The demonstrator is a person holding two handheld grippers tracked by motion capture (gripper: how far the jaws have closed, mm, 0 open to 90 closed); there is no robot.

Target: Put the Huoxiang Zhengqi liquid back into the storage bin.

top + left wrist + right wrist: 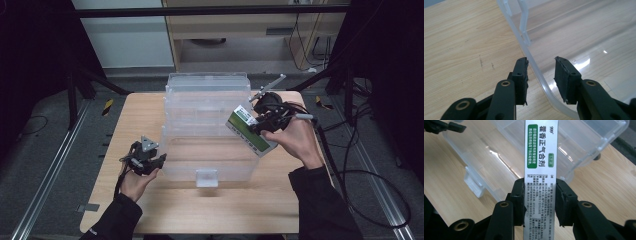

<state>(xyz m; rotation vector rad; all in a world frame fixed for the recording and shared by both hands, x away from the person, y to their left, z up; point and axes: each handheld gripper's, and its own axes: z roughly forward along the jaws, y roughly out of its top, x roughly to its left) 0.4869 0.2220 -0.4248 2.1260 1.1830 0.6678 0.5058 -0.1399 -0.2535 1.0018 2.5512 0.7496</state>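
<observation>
My right gripper (539, 195) pinches the box (541, 157) over the open bin (210, 165), not yet in. My left gripper (541, 72), jaws spread, straddles the rim.

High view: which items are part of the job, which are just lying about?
In the job:
- white and green printed medicine box, clamped in the right gripper
- clear plastic storage bin, lid open
- left gripper, jaws straddling the bin's rim

Lying about:
- light wooden table
- black cables on the floor
- wooden cabinet behind
</observation>
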